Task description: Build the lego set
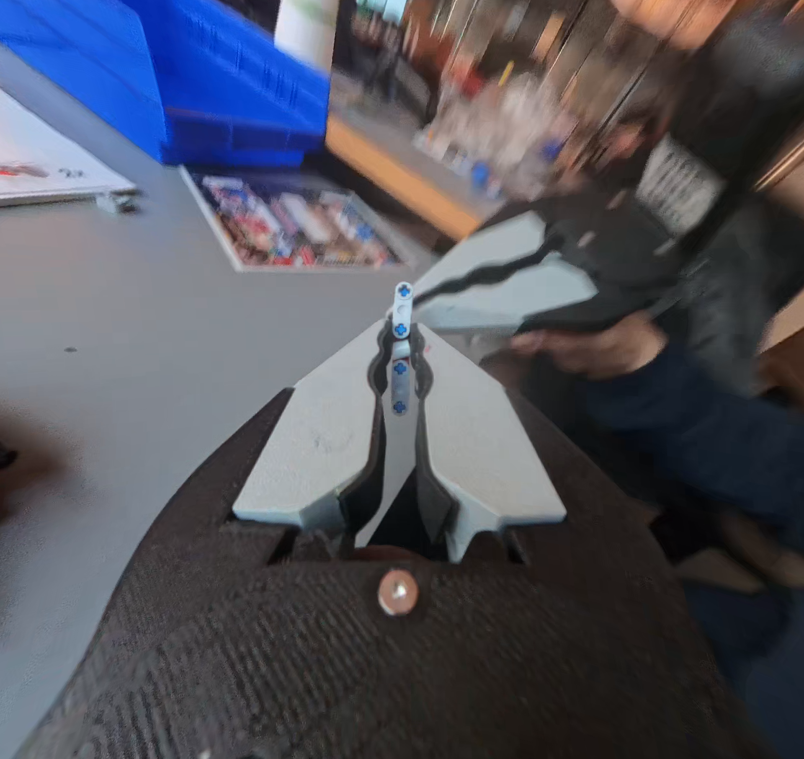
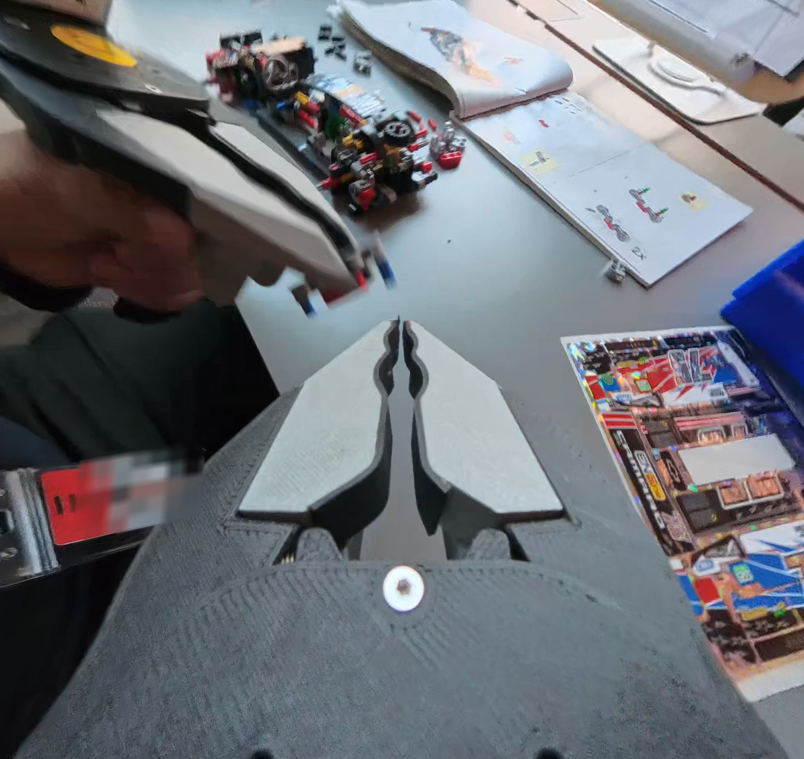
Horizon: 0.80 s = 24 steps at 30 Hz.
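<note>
Grey fingers of the left gripper (image 1: 401, 337) pinch a small white toy-brick assembly (image 1: 402, 309) with blue cross-shaped pins, lifted above the grey table (image 1: 130, 303). Right gripper (image 2: 401, 324) hovers beside it, fingertips nearly together on nothing.

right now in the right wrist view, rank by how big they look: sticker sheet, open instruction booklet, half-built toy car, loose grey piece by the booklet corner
1. sticker sheet, though it lies nearest the camera
2. open instruction booklet
3. half-built toy car
4. loose grey piece
</note>
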{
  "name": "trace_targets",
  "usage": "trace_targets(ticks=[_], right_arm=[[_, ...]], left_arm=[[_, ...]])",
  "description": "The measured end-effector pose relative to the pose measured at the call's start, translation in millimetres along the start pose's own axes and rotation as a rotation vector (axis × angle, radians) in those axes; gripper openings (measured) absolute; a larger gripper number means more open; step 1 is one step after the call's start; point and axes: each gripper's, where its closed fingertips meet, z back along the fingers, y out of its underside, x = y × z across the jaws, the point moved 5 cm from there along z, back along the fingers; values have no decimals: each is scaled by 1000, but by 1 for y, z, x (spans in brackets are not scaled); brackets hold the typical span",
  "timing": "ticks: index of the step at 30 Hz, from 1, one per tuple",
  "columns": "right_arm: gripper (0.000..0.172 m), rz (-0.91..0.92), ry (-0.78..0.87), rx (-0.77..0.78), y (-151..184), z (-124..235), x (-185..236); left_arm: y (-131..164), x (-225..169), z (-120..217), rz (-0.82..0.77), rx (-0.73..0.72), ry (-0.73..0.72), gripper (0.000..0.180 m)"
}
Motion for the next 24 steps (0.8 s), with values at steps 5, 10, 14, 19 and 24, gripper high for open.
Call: trace_targets(ticks=[5, 10, 14, 19, 24], right_arm=[[15, -353, -338, -273, -6, 20, 9], [13, -583, -468, -492, -18, 14, 17], [12, -585, -494, -581, -31, 15, 22], [1, -557, -510, -602, -36, 13, 24], [2, -514, -482, -571, -28, 15, 19]], left_arm=[[-40, 4, 27, 288, -366, 282, 5], [-47, -14, 26, 225, -517, 317, 5], [-48, -20, 22, 215, -556, 307, 5], [-47, -23, 20, 214, -576, 303, 5], [-43, -22, 18, 135, -473, 289, 6]])
